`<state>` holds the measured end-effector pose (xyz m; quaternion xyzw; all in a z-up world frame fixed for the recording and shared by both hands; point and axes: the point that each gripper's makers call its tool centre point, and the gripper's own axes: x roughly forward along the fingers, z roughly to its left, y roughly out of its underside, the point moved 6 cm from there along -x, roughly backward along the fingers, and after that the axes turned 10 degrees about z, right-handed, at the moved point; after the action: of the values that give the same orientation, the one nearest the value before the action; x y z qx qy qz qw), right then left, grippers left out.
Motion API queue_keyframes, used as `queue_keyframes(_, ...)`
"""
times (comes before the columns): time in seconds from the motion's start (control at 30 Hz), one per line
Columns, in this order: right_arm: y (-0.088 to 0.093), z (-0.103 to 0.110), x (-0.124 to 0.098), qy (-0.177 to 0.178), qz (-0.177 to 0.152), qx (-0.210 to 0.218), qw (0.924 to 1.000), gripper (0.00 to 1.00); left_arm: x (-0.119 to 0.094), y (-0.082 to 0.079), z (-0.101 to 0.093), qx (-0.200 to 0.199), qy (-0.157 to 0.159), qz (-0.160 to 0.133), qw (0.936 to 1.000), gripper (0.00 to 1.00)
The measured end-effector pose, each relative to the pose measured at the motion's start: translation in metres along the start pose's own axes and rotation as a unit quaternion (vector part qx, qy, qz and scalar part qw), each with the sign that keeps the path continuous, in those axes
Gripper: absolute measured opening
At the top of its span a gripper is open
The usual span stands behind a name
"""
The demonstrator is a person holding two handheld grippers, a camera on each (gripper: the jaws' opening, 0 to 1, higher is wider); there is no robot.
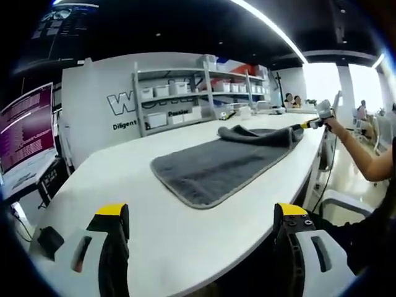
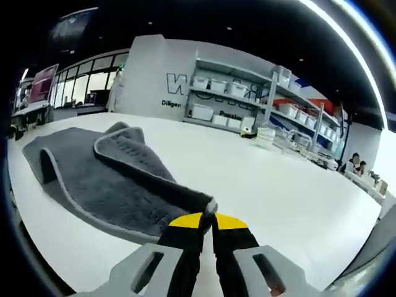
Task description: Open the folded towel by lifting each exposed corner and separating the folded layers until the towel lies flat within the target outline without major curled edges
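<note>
grey towel (image 2: 105, 179), part-folded, centre-left of the right gripper view on white table (image 2: 297, 192): right gripper (image 2: 207, 224) pinches its near corner, jaws closed on cloth; left gripper (image 1: 201, 216) wide, idle; best drawn low and outward so the upper layer peels flat.

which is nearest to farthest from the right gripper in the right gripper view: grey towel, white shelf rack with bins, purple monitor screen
1. Grey towel, a corner pinched in the right gripper, spreading away to the left.
2. White shelf rack with bins, across the white table, upper middle.
3. Purple monitor screen, far upper left.
</note>
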<state>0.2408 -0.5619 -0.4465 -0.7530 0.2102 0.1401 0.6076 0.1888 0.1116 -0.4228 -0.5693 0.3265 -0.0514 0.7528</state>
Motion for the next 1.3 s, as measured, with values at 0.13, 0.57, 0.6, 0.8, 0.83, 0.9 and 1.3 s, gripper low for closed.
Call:
queue_keyframes(0.13, 0.008, -0.004, 0.001, 0.006, 0.010, -0.007, 0.9999, 0.02, 0.003, 0.000, -0.003, 0.003, 0.004, 0.003, 1.0000, 0.95)
queue_keyframes(0.57, 0.016, -0.019, 0.001, 0.047, 0.037, -0.010, 0.9982, 0.21, 0.008, 0.002, -0.006, 0.007, 0.010, 0.012, 0.9999, 0.95)
queue_keyframes(0.6, 0.015, -0.020, -0.002, 0.053, 0.037, -0.010, 0.9979, 0.27, 0.009, 0.002, -0.007, 0.007, 0.011, 0.013, 0.9998, 0.95)
queue_keyframes(0.8, 0.004, -0.020, -0.013, 0.076, 0.042, -0.018, 0.9961, 0.54, 0.010, 0.001, -0.006, 0.009, 0.012, 0.015, 0.9998, 0.95)
queue_keyframes(0.83, 0.003, -0.019, -0.014, 0.077, 0.042, -0.019, 0.9960, 0.58, 0.010, 0.001, -0.006, 0.010, 0.012, 0.015, 0.9998, 0.95)
queue_keyframes(0.9, -0.001, -0.017, -0.017, 0.079, 0.043, -0.021, 0.9957, 0.61, 0.009, 0.001, -0.006, 0.010, 0.011, 0.016, 0.9998, 0.95)
queue_keyframes(1.3, -0.050, 0.039, -0.008, 0.011, 0.006, -0.092, 0.9956, 0.58, 0.005, 0.001, -0.003, 0.012, 0.007, 0.015, 0.9998, 0.95)
